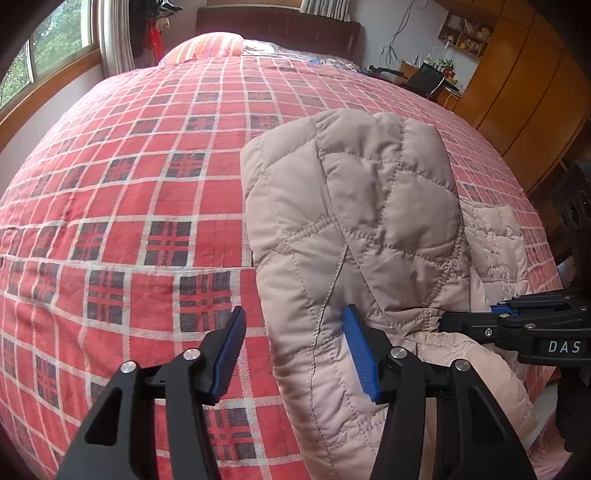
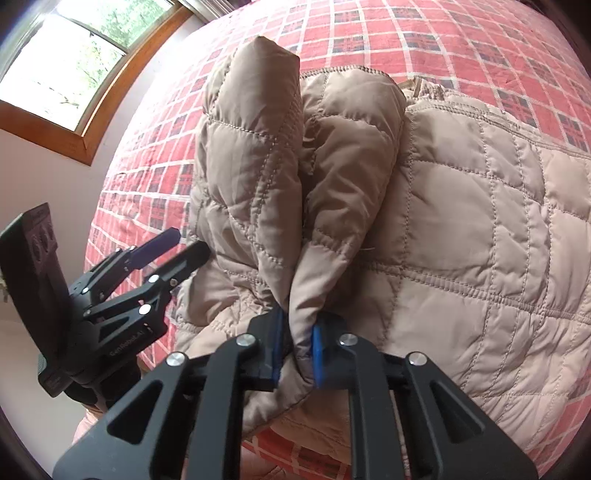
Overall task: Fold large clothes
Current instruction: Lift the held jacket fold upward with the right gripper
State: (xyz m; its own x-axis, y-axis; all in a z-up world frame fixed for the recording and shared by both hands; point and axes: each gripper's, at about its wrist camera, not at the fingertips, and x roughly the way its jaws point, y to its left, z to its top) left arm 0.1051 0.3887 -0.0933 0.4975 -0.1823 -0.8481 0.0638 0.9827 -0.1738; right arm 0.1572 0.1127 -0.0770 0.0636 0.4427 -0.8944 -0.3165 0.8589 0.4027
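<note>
Beige quilted jacket point(image 2: 461, 206) on red plaid bed point(image 1: 129, 192), raised fold pinched in right hand-held gripper point(image 2: 297, 349); left hand-held gripper point(image 1: 291, 350) spread wide beside jacket's edge, gripping nothing.

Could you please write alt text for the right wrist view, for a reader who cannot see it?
The right gripper is shut on a raised fold of a beige quilted jacket lying on a red plaid bedspread. The left gripper, open, is beside the jacket.

free: bedspread point(image 1: 129, 206) left of jacket point(image 1: 354, 221) | obstacle: raised jacket fold, right tongs point(image 2: 297, 347)
</note>
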